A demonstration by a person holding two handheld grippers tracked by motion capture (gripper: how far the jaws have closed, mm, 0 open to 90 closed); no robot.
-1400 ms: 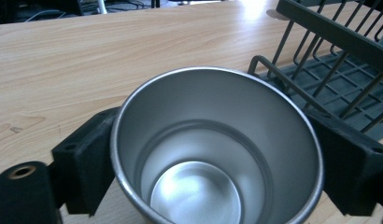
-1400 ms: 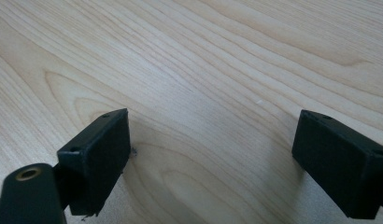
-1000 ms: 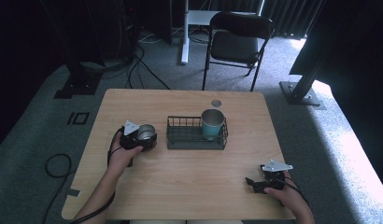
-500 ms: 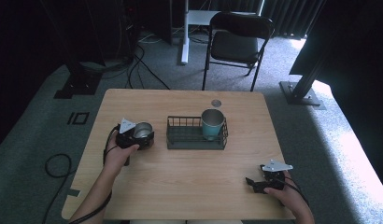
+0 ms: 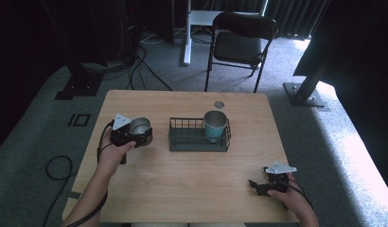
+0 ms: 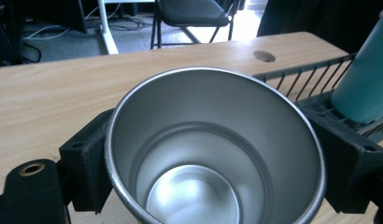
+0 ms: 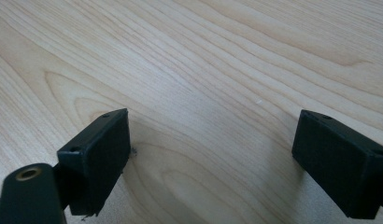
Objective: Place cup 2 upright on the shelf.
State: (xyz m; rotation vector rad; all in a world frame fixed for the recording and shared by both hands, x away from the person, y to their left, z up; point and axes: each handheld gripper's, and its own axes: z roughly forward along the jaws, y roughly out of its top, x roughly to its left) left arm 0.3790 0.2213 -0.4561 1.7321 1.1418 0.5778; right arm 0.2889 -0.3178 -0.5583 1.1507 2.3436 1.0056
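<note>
Shiny metal cup point(image 6: 213, 149) squeezed between left gripper point(image 5: 135, 135) jaws, standing up, mouth facing up, beside wire basket point(image 5: 182, 142) holding teal cup point(image 5: 215, 125), right gripper point(image 5: 263, 185) spread wide, nothing held, low on table point(image 5: 192, 184).

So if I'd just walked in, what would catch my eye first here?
Probably the shiny steel cup, clamped between the jaws of the left gripper, just left of the black wire basket. Next, the teal cup standing in that basket's right end. The right gripper sits open near the table's front right corner.
</note>
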